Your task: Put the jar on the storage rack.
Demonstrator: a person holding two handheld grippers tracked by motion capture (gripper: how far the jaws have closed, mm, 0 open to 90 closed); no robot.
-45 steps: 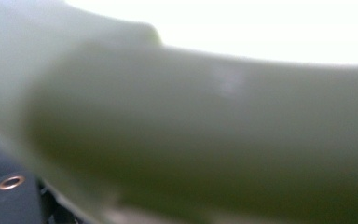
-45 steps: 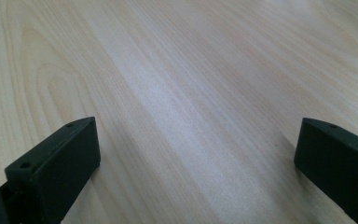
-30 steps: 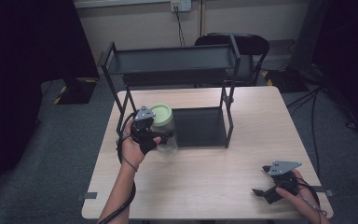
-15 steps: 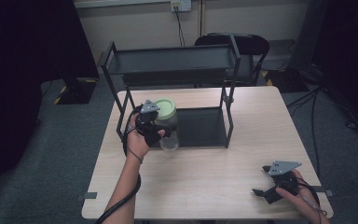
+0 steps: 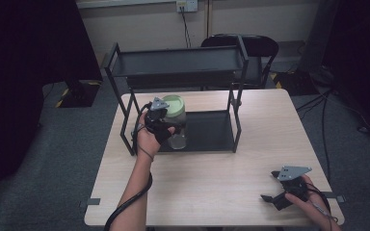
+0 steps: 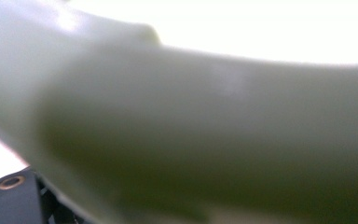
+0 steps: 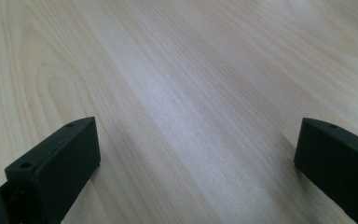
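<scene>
Left hand-held gripper (image 5: 166, 120) clenched around clear glass jar with pale green lid (image 5: 175, 120), held at black metal two-tier shelf rack (image 5: 178, 67)'s lower tier. Right hand-held gripper (image 5: 270, 188) released, jaws wide apart, low over light wooden bench (image 5: 212, 183).

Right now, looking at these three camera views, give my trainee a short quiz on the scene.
1. True or false: the right hand-held gripper holds the jar.
2. The jar's lid is: A red, B pale green, C black.
3. Fill in: the jar is at the front left of the rack's ___ shelf.

Key
1. False: its jaws stand open over the bare table; the left hand-held gripper is at the jar.
2. B
3. lower
</scene>
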